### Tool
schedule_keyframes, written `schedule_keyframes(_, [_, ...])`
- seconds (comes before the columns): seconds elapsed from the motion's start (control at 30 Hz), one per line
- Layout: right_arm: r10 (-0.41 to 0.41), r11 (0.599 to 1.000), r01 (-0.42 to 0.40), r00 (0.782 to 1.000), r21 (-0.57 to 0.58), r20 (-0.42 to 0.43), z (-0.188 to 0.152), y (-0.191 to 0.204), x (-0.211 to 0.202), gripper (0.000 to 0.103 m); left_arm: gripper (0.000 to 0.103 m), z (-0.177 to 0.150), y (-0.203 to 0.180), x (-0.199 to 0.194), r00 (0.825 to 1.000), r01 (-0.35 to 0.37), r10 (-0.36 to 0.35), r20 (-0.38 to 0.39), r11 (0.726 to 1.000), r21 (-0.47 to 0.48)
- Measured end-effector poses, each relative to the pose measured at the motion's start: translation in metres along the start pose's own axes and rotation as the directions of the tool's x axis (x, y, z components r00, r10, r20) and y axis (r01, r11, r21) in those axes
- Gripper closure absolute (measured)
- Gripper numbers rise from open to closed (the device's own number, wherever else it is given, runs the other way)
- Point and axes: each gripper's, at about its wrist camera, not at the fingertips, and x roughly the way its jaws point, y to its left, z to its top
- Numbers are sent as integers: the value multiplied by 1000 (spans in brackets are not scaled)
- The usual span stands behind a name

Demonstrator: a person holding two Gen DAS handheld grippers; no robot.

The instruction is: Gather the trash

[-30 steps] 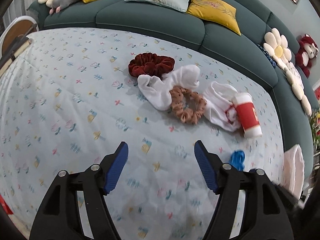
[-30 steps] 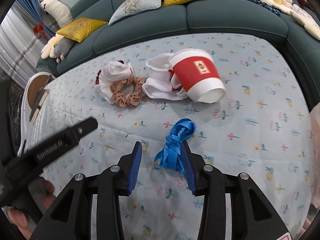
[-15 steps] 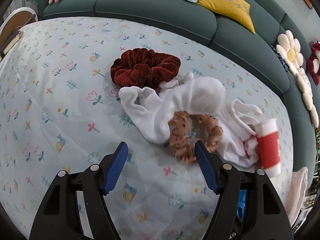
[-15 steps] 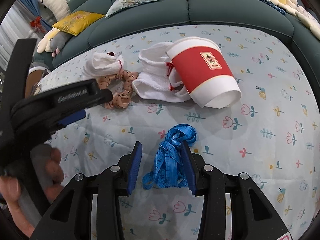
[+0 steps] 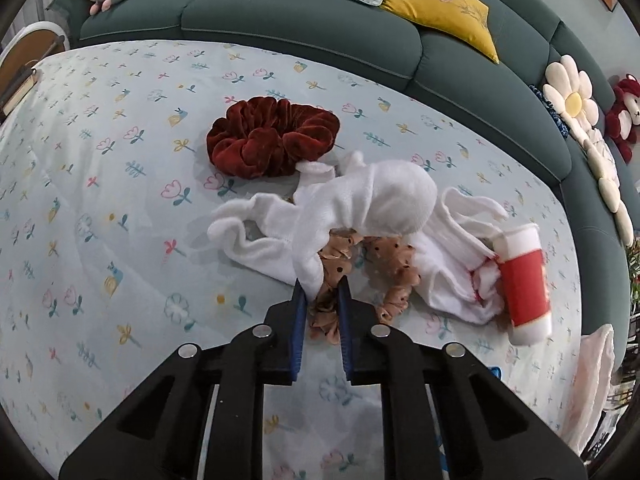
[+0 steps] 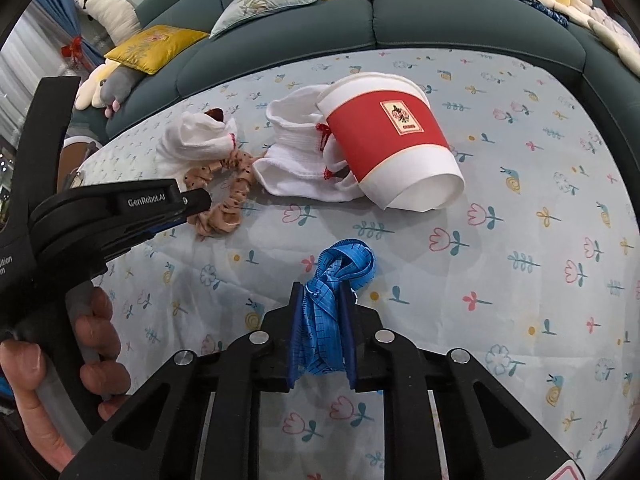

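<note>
My left gripper (image 5: 322,286) is shut on the near loop of the tan dotted scrunchie (image 5: 390,268), with an edge of a white sock (image 5: 376,200) also at its tips. The left gripper shows from the side in the right wrist view (image 6: 196,202), tips at the scrunchie (image 6: 226,210). My right gripper (image 6: 322,292) is shut on a bunched blue measuring tape (image 6: 340,268). A red and white paper cup (image 6: 392,144) lies on its side against a second white sock (image 6: 298,164); it also shows in the left wrist view (image 5: 524,280).
A dark red velvet scrunchie (image 5: 272,140) lies beyond the socks. Everything rests on a pale floral sheet (image 5: 100,200). A green sofa (image 5: 300,20) with yellow cushions curves around the back and right. Flower cushions (image 5: 572,96) and plush toys sit on it.
My left gripper moved forward to the sock and scrunchie pile and closed on the tan scrunchie. My right gripper closed on the blue measuring tape.
</note>
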Motion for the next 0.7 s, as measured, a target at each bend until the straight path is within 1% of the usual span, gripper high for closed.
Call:
schedule_keyframes(0.17, [9,1000,-10,999,16,32,-1,-2,-20,87,89,-8,-8,-20,1000,7,-7,17,1000,9])
schedule_keyframes(0.37, [11,999,-15,997,47,81,-3,-14,-53,87,89,-23,-30,-48,999,27,-29,40,999,41])
schedule_keyframes(0.53, [8,997,-18,992,81,123,-8,-31,-81,87,89,-41,-54,-71,998,44,-49,49,995,92])
schedule_keyframes(0.7, [-7,993,-13,986,115,167,-16,-51,-111,87,89,-60,-77,-90,995,92,-97,36,989,119])
